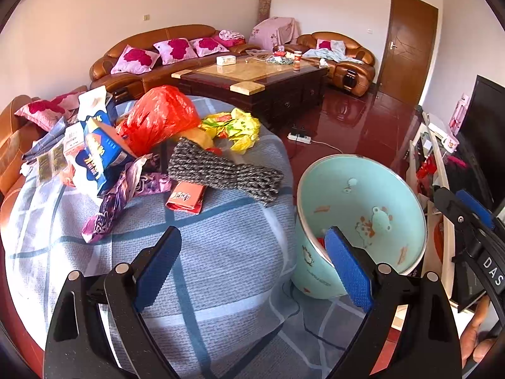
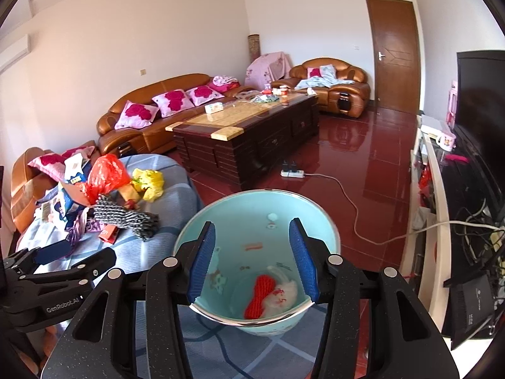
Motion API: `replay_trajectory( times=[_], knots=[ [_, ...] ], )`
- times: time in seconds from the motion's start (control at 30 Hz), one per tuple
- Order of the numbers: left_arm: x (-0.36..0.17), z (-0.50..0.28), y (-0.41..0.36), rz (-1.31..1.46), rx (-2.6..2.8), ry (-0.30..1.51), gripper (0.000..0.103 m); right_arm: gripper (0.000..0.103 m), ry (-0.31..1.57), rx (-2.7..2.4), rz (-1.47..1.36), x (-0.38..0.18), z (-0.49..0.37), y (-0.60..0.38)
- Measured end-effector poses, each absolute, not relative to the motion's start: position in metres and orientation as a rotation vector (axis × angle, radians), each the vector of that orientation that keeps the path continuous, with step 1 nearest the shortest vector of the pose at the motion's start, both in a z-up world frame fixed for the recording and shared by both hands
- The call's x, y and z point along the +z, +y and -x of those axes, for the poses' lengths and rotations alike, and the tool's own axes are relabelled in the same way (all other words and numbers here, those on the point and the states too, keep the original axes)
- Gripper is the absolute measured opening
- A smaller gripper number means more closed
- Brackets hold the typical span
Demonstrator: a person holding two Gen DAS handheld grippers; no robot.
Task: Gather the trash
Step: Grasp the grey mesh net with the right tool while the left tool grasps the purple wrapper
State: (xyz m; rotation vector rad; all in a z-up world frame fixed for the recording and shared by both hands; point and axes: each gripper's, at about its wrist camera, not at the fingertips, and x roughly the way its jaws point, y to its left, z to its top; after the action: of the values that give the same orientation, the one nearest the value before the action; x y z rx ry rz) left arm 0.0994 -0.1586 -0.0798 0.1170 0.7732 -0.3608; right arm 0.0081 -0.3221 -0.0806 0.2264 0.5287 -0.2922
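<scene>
Blue-padded fingers of the left claw [image 1: 252,265] stood wide apart and held nothing, poised over a surface draped in a blue-grey checked cloth [image 1: 221,252]. Ahead of this claw and to its left lay the trash pile: a red plastic bag [image 1: 157,117], crumpled yellow wrappers [image 1: 236,128], a blue and white carton [image 1: 101,158], a purple foil wrapper [image 1: 110,205], a flat red packet [image 1: 186,197] and a grey knitted piece [image 1: 224,173]. All rested on the cloth, heaped and overlapping; the knitted piece lay across the red packet.

To the right of the left claw, just beside its right finger, stood a pale turquoise bin [image 1: 363,221] with cartoon prints, tilted toward the camera.

The right claw [image 2: 252,259] was likewise open and empty, fingers spread above the bin [image 2: 202,221] mouth without touching the rim. Below and between its fingers, at the bin bottom, lay a red item [image 2: 258,293] and a whitish crumpled item [image 2: 284,293], touching each other. The trash pile [image 2: 110,195] lay well to the left of this claw. Beyond both claws were a dark wooden desk [image 2: 246,135] and brown leather sofas [image 2: 151,104].
</scene>
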Motion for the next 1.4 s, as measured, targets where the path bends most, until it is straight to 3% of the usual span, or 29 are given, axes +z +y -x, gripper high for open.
replay_trajectory(
  times=[1.0,1.4],
  knots=[
    [-0.100,-0.106,0.012,0.020,-0.122,0.815,0.091,0.049,0.592,-0.133,-0.179,-0.080,-0.028,-0.245],
    [-0.105,-0.123,0.044,0.046,-0.081,0.813,0.090,0.049,0.624,-0.023,-0.123,-0.086,-0.089,-0.223]
  ],
)
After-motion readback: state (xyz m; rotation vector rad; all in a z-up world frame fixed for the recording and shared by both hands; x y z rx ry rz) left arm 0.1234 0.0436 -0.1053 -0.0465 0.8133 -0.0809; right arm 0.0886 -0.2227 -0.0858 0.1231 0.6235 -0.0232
